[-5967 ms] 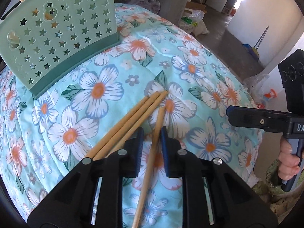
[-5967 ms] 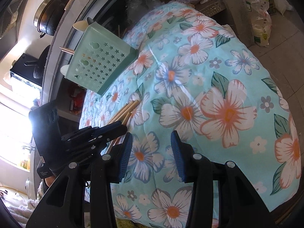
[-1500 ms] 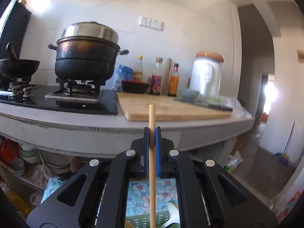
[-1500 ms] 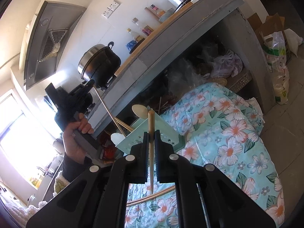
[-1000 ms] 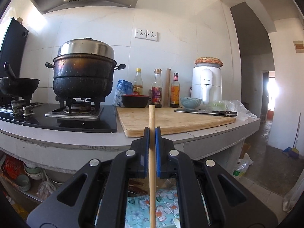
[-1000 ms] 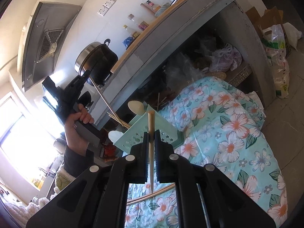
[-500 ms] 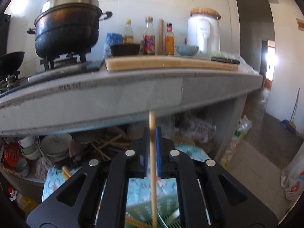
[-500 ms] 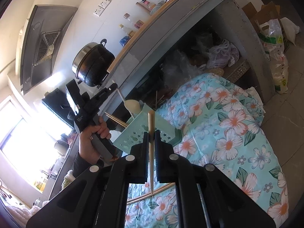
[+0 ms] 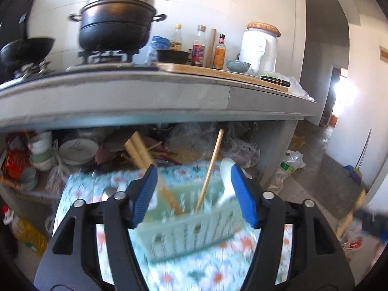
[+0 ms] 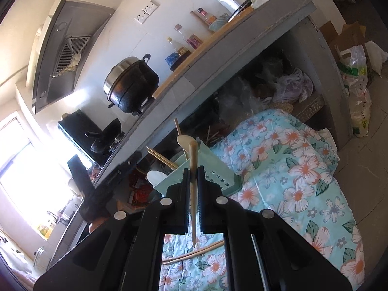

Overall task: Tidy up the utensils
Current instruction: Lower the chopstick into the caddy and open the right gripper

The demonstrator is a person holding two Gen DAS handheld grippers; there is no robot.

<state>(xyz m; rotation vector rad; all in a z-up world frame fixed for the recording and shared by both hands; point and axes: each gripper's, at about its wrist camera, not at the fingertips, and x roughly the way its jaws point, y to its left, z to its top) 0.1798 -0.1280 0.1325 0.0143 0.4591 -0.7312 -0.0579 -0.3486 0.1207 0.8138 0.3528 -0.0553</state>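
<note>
Chopstick [image 10: 193,189] pinched in right jaws, left jaws spread above holder [image 9: 189,228], freshly opened.

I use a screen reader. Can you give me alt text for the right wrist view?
The right gripper is shut on a wooden chopstick, above a floral cloth. Just beyond stands a green utensil basket holding chopsticks and spoons, under a kitchen counter.

A pale green perforated utensil basket [image 9: 191,230] stands on a floral quilt [image 10: 291,169], holding slanted wooden chopsticks [image 9: 210,167] and pale spoons [image 10: 183,141]; one chopstick [image 10: 193,186] stands upright, pinched in the right gripper [image 10: 193,173]; two more chopsticks [image 10: 194,251] lie flat on the quilt.
</note>
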